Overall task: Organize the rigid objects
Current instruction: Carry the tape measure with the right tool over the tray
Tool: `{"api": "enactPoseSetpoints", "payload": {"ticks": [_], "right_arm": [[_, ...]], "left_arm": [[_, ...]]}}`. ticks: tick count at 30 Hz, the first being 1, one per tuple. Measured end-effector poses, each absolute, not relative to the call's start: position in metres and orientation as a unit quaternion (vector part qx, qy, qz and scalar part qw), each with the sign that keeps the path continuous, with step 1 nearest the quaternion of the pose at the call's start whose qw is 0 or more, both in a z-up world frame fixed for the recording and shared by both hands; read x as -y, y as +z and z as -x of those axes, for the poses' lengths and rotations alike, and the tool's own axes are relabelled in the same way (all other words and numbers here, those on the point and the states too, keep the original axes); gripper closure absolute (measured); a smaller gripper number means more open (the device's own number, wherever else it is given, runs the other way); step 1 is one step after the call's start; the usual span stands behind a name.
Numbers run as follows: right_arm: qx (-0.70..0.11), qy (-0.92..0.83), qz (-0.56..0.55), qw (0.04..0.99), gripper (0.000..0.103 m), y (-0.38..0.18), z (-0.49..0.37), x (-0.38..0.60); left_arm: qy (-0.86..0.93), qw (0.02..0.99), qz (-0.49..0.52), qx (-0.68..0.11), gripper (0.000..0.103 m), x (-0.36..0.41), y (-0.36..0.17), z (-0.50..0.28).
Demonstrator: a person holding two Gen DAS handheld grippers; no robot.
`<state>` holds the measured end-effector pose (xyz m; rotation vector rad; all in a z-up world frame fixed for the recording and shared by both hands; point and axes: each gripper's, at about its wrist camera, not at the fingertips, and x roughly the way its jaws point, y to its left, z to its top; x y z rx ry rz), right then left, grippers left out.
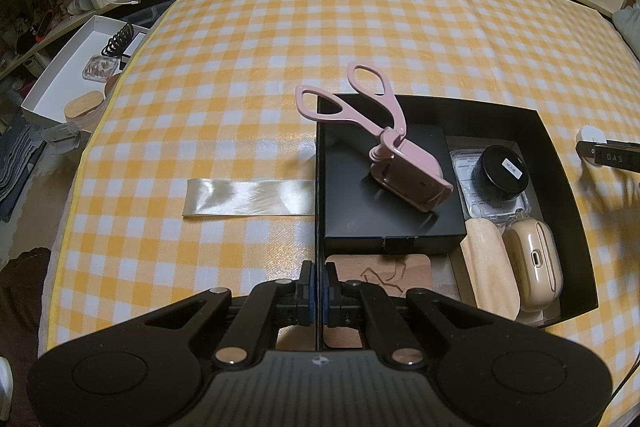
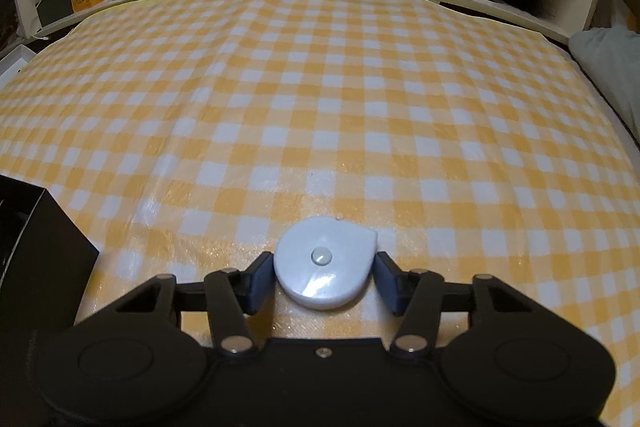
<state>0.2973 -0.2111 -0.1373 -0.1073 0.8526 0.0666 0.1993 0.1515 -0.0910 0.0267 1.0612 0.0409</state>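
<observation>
My right gripper point(image 2: 325, 281) brackets the white round tape measure point(image 2: 325, 262) on the checked cloth point(image 2: 360, 107), right of the black box point(image 1: 560, 195); whether its pads press, I cannot tell. An off-centre squeeze could squirt it away. My left gripper point(image 1: 319, 291) is clenched on the box's wall.
</observation>
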Motion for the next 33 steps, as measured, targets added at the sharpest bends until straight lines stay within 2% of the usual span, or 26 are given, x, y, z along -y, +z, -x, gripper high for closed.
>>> {"api": "enactPoseSetpoints", "payload": {"ticks": [7, 15, 21, 33], "right_arm": [[-0.372, 0.041, 0.013, 0.927, 0.048, -0.101, -0.292, 0.208], [-0.331, 0.131, -0.016, 0.935, 0.048, -0.054, -0.264, 0.172], [-0.340, 0.215, -0.005, 0.915, 0.048, -0.043, -0.239, 0.132], [-0.412, 0.321, 0.019, 0.852, 0.048, -0.070, -0.196, 0.075]], "left_arm": [[0.019, 0.862, -0.013, -0.506, 0.099, -0.150, -0.091, -0.199], [0.020, 0.862, -0.014, -0.506, 0.099, -0.150, -0.092, -0.200], [0.020, 0.862, -0.015, -0.506, 0.099, -0.149, -0.092, -0.199], [0.020, 0.862, -0.017, -0.506, 0.099, -0.148, -0.092, -0.200]]}}
